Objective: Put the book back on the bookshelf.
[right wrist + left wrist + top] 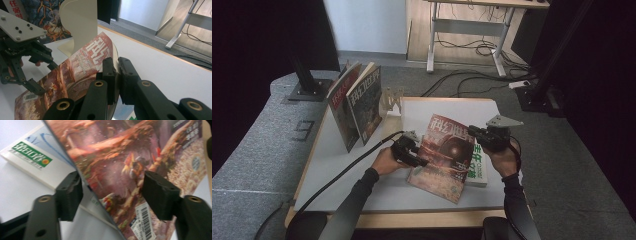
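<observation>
My right hand-held gripper (115,65) clamps the magazine (444,155) edge; my left hand-held gripper (111,192), half open, straddles its opposite edge. Next: close left, lift.

1. My right gripper (116,72), low in the centre of the frame, has its two black jaws pinched on the top edge of a red magazine (75,75).
2. The magazine slopes down to the lower left.
3. My left gripper (37,75) sits at the left, over the magazine's barcode corner.
4. A cream bookend (80,22) stands at upper centre on the white table (162,72).
</observation>
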